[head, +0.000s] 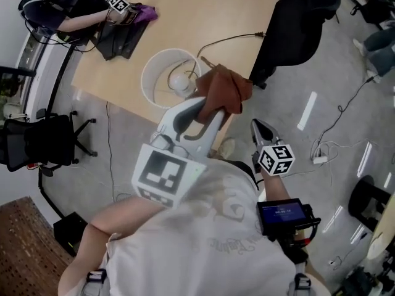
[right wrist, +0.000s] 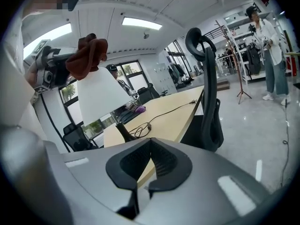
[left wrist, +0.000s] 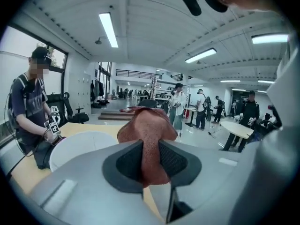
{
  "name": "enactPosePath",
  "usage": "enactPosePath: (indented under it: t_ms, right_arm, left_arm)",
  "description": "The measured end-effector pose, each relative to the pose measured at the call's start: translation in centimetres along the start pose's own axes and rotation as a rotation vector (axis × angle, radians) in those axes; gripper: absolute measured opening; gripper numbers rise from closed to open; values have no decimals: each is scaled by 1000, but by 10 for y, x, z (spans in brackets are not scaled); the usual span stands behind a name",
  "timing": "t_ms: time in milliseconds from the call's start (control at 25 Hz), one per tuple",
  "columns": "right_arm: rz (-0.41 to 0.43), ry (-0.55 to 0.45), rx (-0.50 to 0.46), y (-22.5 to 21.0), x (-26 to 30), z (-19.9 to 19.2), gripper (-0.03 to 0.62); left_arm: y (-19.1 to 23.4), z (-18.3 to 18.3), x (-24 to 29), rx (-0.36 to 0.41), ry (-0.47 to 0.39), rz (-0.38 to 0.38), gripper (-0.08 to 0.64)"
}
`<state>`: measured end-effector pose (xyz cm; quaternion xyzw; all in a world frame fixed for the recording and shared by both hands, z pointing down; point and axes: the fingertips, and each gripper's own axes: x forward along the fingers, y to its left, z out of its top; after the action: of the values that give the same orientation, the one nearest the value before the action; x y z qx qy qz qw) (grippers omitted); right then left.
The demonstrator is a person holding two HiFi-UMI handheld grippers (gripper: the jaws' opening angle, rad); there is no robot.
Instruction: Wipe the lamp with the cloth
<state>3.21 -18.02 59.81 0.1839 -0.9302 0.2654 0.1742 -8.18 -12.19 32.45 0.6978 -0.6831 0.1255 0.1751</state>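
Found the left gripper (left wrist: pixel 150 159) clamped on the brown cloth (left wrist: pixel 146 125), pads pressed to a fold on either side, the rest of the fabric bunched beyond the jaw tips. Found the right gripper (right wrist: pixel 150 159) with jaws together and nothing between them, held off the table's near edge, over the floor. Noted the cloth at the upper rim of the white shade of the lamp (head: pixel 165 79) (contact with the rim not determinable from any view). Located the lamp upright on the light wooden table (head: pixel 203 11), just inside its near edge, dark base visible in the right gripper view. Traced a black cord (head: pixel 229 39) from the lamp across the tabletop toward the right edge, with a black chair (head: pixel 295 23) pushed up against that edge. Recorded a second person (head: pixel 65 14) at the far left corner, gripper in hand, beside a purple cloth (head: pixel 144 12) and a dark bag (head: pixel 120 41).
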Motion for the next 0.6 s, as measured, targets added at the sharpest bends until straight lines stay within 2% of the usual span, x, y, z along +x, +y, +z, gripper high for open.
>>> enactPosePath:
  t_ms: [120,320,480,600]
  right_arm:
    - [-15,5,-24,3,-2,2,14]
    - [-61,-26,-30,30,-34,4,14]
    - [-82,-31,-41,32,-64,-2,14]
    - [-64,-17,-36,27,-72,-11,14]
  left_arm:
    - [8,-10,19,-26,-50,32,97]
    - [6,-38,28,-71,-27,61,97]
    - [-3,-63,44,6,-21,113,97]
    - [-5,-91,58,48,40,144,97]
